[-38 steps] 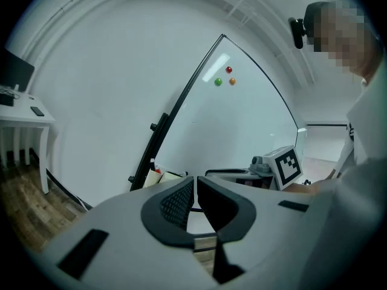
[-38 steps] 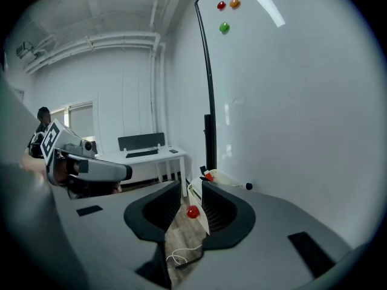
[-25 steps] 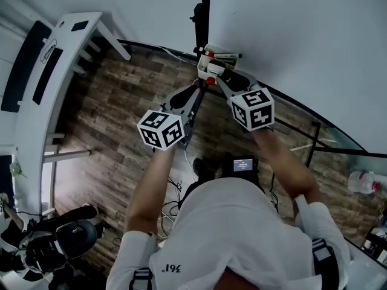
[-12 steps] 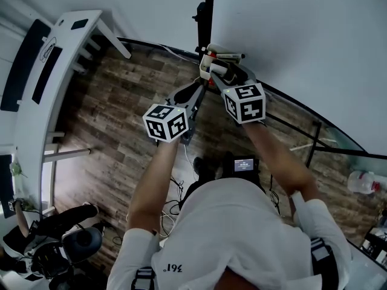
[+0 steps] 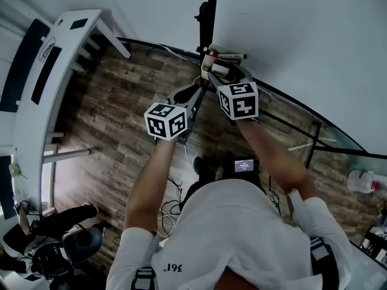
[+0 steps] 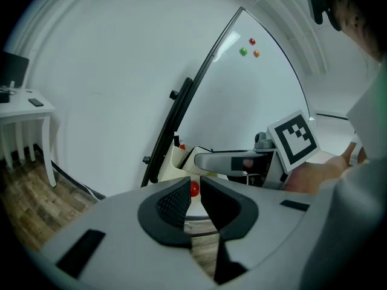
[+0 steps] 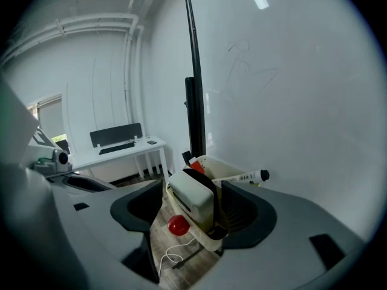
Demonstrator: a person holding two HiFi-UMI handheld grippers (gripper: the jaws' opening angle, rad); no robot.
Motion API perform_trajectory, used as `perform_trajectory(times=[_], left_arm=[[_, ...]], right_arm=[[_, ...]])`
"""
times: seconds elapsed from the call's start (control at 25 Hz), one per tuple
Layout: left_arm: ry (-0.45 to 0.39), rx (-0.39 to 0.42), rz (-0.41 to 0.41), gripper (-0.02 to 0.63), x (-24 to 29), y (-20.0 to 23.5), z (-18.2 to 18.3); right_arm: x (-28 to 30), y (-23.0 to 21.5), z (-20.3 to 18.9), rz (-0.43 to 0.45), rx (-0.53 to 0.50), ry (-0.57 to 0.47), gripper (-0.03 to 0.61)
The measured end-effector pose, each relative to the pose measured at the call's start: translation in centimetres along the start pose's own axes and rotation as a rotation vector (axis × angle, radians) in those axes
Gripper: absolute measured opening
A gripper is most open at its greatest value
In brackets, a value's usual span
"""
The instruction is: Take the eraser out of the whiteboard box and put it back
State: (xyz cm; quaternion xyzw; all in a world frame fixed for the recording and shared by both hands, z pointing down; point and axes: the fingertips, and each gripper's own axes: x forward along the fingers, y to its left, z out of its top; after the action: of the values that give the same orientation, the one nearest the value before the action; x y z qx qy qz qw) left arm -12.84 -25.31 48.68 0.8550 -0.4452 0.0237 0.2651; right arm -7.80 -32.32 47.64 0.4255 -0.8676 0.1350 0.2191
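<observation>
Eraser stands on edge inside the whiteboard box, at the box's front end, its top rising above the rim. It is a rounded, off-white plastic block with a shallow groove along its near face and a dark felt layer along the side that faces the whiteboard. The box is a cream open-topped tray. A red round knob sticks out from its outer wall, just below the eraser. Behind the eraser a marker pen with a black cap lies across the rim, with a red-tipped item beside it.

The right gripper straddles the eraser. Its jaws have just been opening and now stand wide apart, with the eraser between them. The jaw on the room side is well clear of the white face. The jaw on the board side is close beside the felt, and no pad presses on the eraser.

The left gripper hangs lower and to the left of the box, near it. Its jaws are drawn nearly together, leaving only a narrow slit with nothing between them. Through that slit the red knob shows beyond. A black stand post rises just behind the box, over the wooden floor.
</observation>
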Motion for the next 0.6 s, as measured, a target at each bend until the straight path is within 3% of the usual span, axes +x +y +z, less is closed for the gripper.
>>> perform_trajectory(times=[0.6], left_arm=[[0.011, 0.001, -0.022, 0.037, -0.4, 0.8, -0.1]], right_arm=[[1.7, 0.2, -0.1, -0.09, 0.024, 0.011, 0.305]])
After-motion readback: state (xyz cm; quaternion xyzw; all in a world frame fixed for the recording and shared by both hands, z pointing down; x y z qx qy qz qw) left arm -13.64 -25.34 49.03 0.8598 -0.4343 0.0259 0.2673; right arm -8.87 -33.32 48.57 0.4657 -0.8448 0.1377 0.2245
